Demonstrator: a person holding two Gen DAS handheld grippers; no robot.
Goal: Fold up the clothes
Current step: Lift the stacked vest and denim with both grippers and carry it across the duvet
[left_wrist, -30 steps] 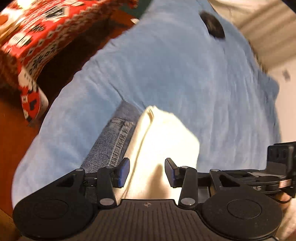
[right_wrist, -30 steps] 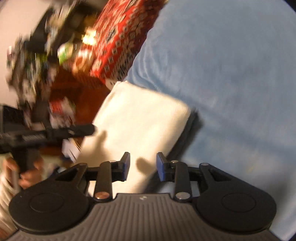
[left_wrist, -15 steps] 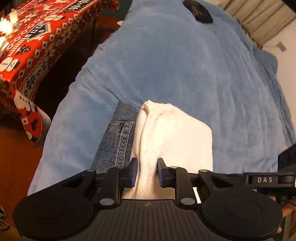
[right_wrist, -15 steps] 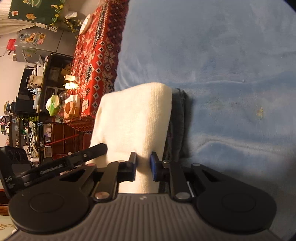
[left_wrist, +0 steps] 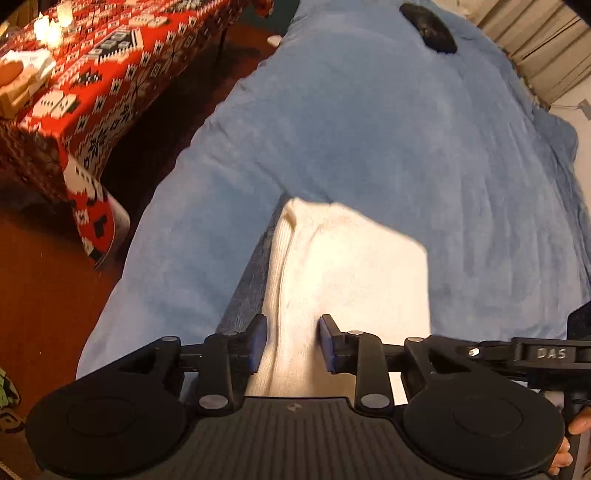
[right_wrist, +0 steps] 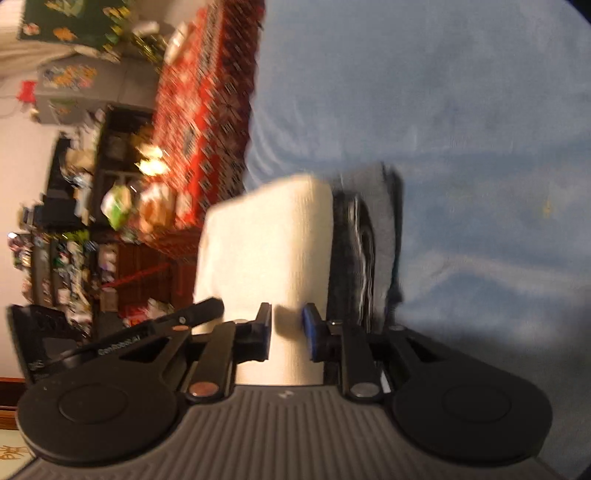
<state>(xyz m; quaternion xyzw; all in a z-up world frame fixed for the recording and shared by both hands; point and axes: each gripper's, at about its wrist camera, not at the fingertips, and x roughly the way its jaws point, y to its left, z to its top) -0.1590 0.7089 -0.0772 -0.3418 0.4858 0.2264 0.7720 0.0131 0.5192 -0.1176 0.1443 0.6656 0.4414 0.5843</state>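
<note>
Both sets of jaws have just pinched in and are now easing apart. The left gripper (left_wrist: 291, 341) and right gripper (right_wrist: 287, 332) each stand narrowly parted over the folded cream garment (left_wrist: 351, 280), apparently loose. It lies just ahead of the jaws, atop folded jeans (right_wrist: 373, 240) on the blue bed (left_wrist: 369, 129). That fold looks finished. No containers visible.

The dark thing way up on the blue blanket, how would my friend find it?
Start with the big blue blanket that covers the bed. Follow it away from the folded cream garment and the jeans beside it, up to the far end. There lies a small dark object, the only black thing on all that blue; what it is cannot be told.
</note>
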